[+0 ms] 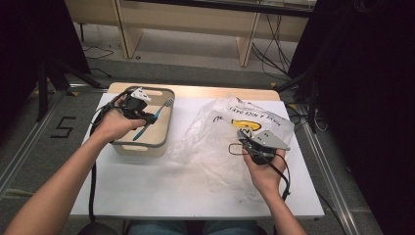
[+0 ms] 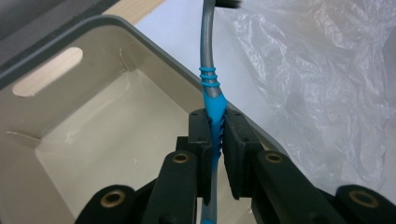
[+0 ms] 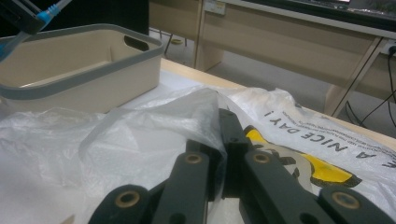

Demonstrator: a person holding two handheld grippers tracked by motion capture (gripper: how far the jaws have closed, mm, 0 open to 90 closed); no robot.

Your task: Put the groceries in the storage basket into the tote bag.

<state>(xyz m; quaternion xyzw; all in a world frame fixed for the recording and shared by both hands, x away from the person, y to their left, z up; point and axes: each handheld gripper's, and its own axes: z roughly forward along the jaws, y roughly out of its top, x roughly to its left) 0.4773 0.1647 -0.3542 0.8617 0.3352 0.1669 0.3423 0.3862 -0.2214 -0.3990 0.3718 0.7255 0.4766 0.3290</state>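
Showing a two-handed moment at a white bench point(image 1: 161, 191). The left claw point(image 2: 215, 128) is clamped on the blue grip of a toothbrush point(image 2: 214, 109), whose grey neck rises away from the jaws, with the bristle head at the far end. In the high view the left claw point(image 1: 143, 116) holds the toothbrush point(image 1: 155, 116) tilted above a beige bin point(image 1: 147, 147) with a grey rim and slotted handles; the brush head lies over the bin's far right rim, and the bin's visible floor is bare. Just right of the bin lies a crumpled clear plastic bag point(image 1: 215, 132) printed with a yellow figure and black lettering. The right claw point(image 3: 223, 140) is closed narrow, pinching a fold of the plastic bag point(image 3: 154, 140) between its pads; in the high view the right claw point(image 1: 244, 139) rests at the bag's middle, well apart from the bin.
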